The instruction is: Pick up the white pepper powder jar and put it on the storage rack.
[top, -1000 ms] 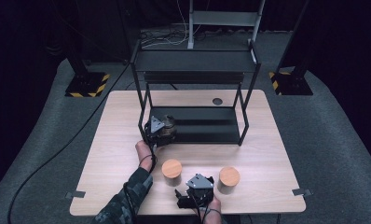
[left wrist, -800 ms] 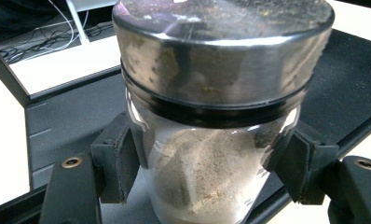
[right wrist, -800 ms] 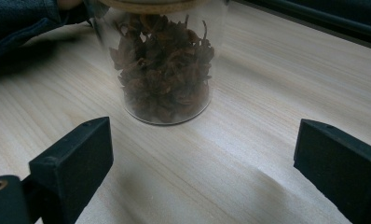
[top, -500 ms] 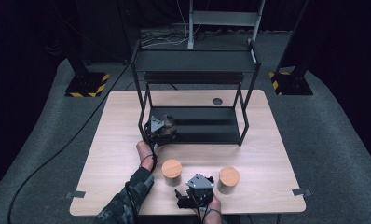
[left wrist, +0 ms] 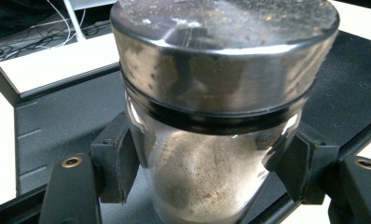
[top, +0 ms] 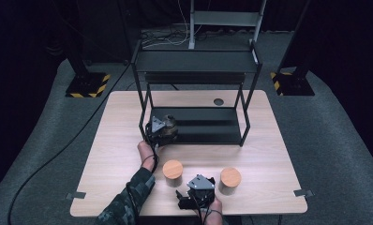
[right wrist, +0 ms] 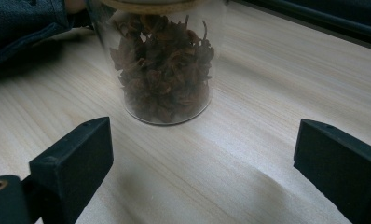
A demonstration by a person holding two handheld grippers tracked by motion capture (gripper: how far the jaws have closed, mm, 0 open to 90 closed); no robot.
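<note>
A glass jar (left wrist: 207,186) with a dull metal lid (left wrist: 221,51) holds pale brown powder and stands on the lower shelf (left wrist: 58,135) of a black rack. My left gripper (left wrist: 207,168) is shut on the jar, its pads (left wrist: 120,163) pressed to the glass. From above, the left gripper (top: 164,129) is at the shelf's left end (top: 212,136). My right gripper (right wrist: 202,149) is open over bare wood, short of a glass jar of dark dried pieces (right wrist: 165,65). In the high view the right gripper (top: 188,190) is near the table's front edge, beside that wooden-lidded jar (top: 173,169).
A second wooden-lidded jar (top: 230,178) stands to the right of my right gripper. The rack's upper shelf (top: 196,61) overhangs the lower one, with thin black posts (top: 142,108) at the corners. A sleeve (right wrist: 25,23) lies left of the near jar. A round hole (top: 218,101) marks the wooden table (top: 114,140).
</note>
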